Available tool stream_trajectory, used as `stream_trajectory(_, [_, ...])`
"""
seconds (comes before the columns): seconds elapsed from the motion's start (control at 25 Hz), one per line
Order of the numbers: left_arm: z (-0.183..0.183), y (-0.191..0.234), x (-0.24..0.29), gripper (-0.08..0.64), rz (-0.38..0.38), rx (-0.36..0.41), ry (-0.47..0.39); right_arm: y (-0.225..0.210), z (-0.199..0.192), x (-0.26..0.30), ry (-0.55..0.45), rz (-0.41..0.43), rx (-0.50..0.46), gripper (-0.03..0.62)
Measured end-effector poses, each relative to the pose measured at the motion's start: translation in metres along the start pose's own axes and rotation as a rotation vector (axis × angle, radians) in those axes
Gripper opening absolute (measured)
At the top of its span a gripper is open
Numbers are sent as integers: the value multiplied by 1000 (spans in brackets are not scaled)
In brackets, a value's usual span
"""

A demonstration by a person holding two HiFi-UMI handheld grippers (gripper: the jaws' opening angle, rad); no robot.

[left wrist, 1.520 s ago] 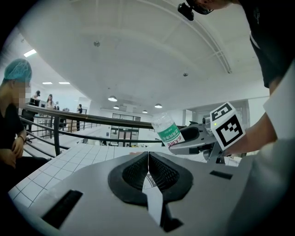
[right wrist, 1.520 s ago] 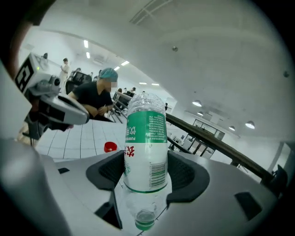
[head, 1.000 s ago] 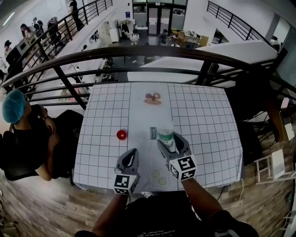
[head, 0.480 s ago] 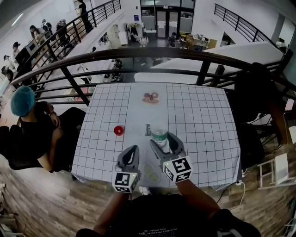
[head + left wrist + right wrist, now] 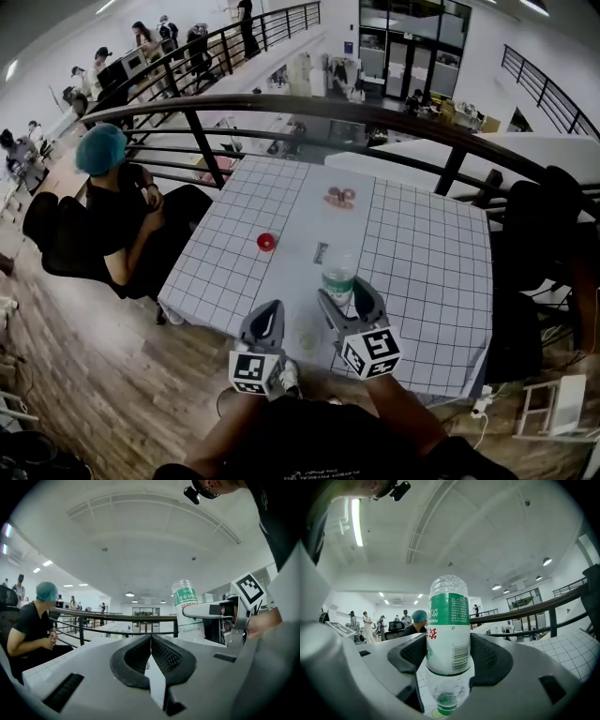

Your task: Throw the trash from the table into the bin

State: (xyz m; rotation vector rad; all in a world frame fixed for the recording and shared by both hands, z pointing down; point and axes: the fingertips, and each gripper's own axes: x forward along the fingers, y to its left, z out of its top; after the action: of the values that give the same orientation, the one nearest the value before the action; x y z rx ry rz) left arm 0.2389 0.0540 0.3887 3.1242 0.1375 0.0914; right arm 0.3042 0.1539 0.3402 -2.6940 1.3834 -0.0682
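Observation:
A clear plastic bottle (image 5: 337, 272) with a green label hangs over the near part of the gridded table (image 5: 422, 262), with my right gripper (image 5: 343, 298) shut on it. In the right gripper view the bottle (image 5: 447, 630) stands cap down between the black pads (image 5: 492, 660). My left gripper (image 5: 265, 319) is shut and empty, just left of the right one, at the table's near edge. In the left gripper view its jaws (image 5: 151, 641) meet, and the bottle (image 5: 186, 609) shows to the right. On the table lie a red cap (image 5: 267, 242), a small dark wrapper (image 5: 321, 252) and a pinkish snack item (image 5: 339, 197).
A seated person in a teal cap (image 5: 103, 150) is close to the table's left edge. A dark railing (image 5: 309, 105) runs behind the table. A black chair (image 5: 544, 225) stands at the right. Wooden floor (image 5: 112, 375) lies to the near left. No bin shows.
Both grippers have drawn back toward the table's near edge and risen a little, the right one carrying the bottle. The head view has swung left, showing more floor and the seated person.

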Motion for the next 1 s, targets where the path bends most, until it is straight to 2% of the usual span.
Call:
stream_trajectory(0.28, [-10,-12,-82,23,170,-43,13,50,-1,-30,9,145,6,305])
stream_trajectory(0.56, [-12,-6,-150,23,279,-12,56,91,-7,-42,23,249,35,305])
stream_trajectory(0.68, [-12,6,-174,23,339,22,78,115,-13,-41,20,308,57,305])
stream_trajectory(1.0, [-11,48,-259,23,521,21,72,210,-46,-31,77,501,74,305])
